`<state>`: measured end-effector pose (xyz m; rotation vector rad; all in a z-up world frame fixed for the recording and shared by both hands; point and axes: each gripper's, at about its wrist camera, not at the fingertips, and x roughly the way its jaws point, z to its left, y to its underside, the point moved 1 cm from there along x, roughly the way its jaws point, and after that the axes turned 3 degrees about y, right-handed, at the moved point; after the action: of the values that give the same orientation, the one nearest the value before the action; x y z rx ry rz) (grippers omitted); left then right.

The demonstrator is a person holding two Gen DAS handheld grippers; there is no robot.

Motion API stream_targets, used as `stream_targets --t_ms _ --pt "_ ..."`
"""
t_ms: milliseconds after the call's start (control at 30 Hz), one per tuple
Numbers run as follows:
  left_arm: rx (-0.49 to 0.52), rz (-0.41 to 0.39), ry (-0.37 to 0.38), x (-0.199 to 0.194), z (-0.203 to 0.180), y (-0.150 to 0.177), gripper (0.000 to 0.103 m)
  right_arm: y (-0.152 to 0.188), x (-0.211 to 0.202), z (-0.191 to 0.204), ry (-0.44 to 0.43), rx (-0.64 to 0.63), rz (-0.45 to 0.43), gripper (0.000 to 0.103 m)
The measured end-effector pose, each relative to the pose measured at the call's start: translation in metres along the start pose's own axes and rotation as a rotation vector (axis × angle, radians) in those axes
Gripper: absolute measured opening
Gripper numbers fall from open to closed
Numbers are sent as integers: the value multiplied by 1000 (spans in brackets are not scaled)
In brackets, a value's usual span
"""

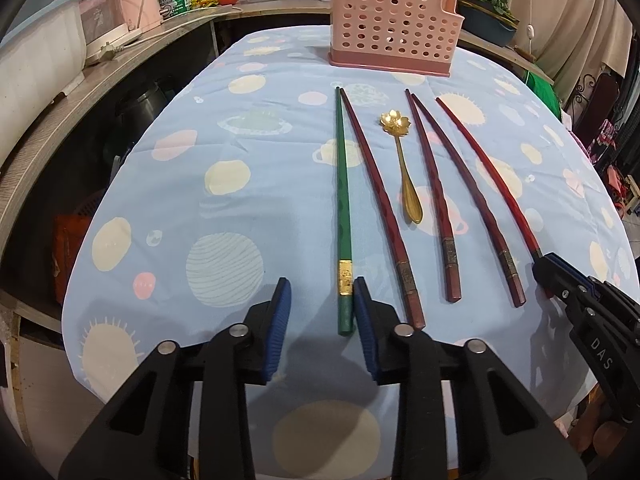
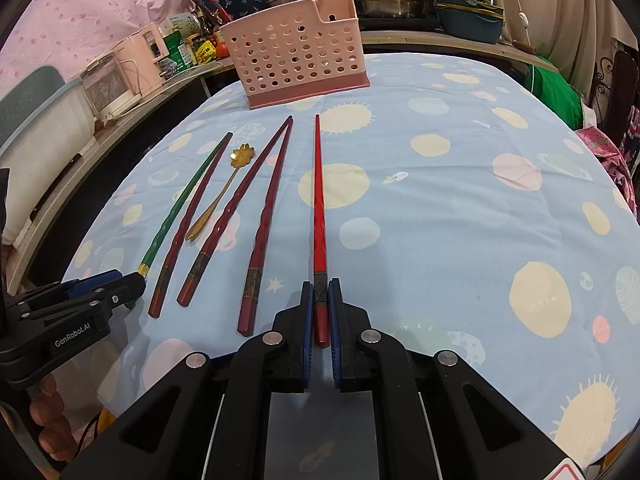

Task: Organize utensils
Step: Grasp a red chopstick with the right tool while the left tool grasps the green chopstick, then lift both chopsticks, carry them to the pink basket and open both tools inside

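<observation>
On the worktop (image 1: 168, 184), spread with a pale blue cloth of suns and planets, the utensils lie in a loose row running away from the two grippers toward a pink perforated holder (image 1: 394, 20) that stands upright at the far end. From the left wrist view the row reads, left to right: a green chopstick (image 1: 343, 200) with a gold band near its butt, a dark red chopstick (image 1: 380, 200) whose far tip meets the green one's, a gold spoon (image 1: 404, 160) with a flower-shaped bowl pointing toward the holder, two more dark red chopsticks (image 1: 436, 196) converging at their far tips, and a bright red chopstick (image 2: 319, 208) at the right edge. The left gripper (image 1: 322, 312) hovers low over the butt of the green chopstick with its jaws partly apart; the right pad touches or nearly touches the stick, while the left pad (image 1: 278, 320) stands clear of it, so nothing is clamped. The right gripper (image 2: 320, 312) has its jaws closed on the butt end of the bright red chopstick, both blue pads pressing its sides, the stick lying along the cloth. Behind the worktop a counter (image 1: 132, 52) carries appliances, jars and pots.
</observation>
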<state>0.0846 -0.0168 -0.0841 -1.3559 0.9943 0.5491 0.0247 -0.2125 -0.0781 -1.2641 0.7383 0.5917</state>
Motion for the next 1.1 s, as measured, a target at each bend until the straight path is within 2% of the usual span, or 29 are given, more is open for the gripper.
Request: stream_targets --t_ms 167,433,1100 --pt "-7 2 16 0 2 -1 8 0 0 0 0 -1 0 8" --pt "-32 9 51 1 6 -2 7 0 0 0 -1 1 0 8" --pt "-38 10 64 1 7 -2 8 0 0 -1 -4 4 0 7"
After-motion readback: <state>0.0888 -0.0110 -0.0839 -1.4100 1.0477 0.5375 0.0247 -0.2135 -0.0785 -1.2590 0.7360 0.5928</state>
